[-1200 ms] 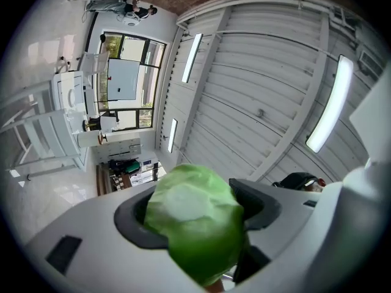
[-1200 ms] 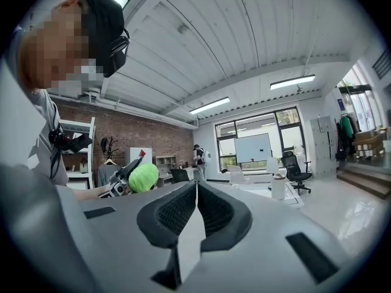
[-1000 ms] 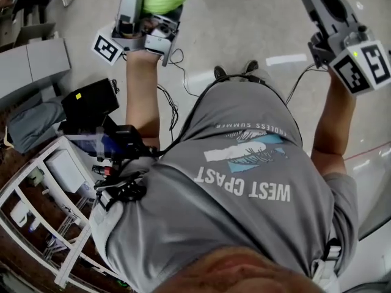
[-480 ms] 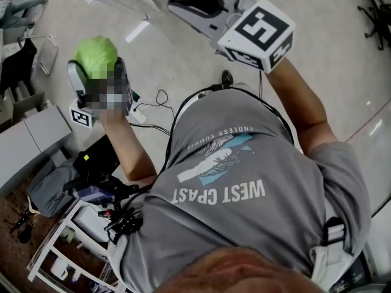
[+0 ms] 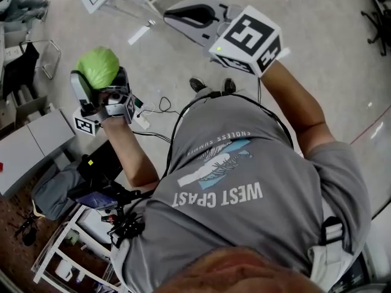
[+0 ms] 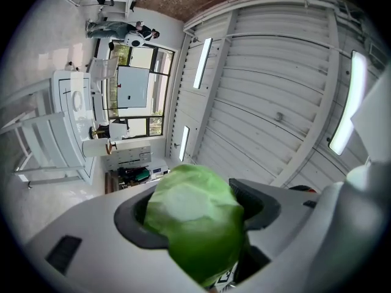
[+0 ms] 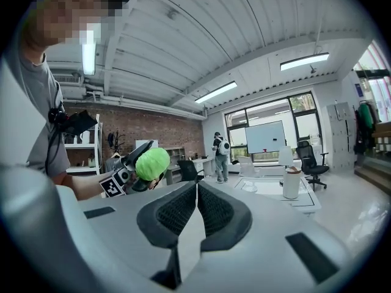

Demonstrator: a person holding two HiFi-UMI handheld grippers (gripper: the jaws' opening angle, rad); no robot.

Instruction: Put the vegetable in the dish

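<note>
Evidently we are mid-carry. The vegetable [image 5: 98, 66], a round pale-green head, hangs in the air at the left of the scene, over the floor [image 5: 317, 17], and no view shows the dish it is meant for. We judge that it is held high and out from the body so that it rides free while we look for the place to set it down.

Our left gripper [image 6: 195, 203] has it. The jaws stand fairly wide apart and are clamped on the vegetable, with the dark pads [image 6: 259, 205] bearing on its two sides. The head fills the gap between them and bulges out past the tips, so the grip looks snug rather than crushing.

Our right gripper [image 7: 197, 191] is raised at the right and farther out, and it points across toward the left one. Its jaws are closed flat against each other with nothing between them. We take it that this one is simply kept out of the way, spare for steadying the dish once that is reached.
</note>
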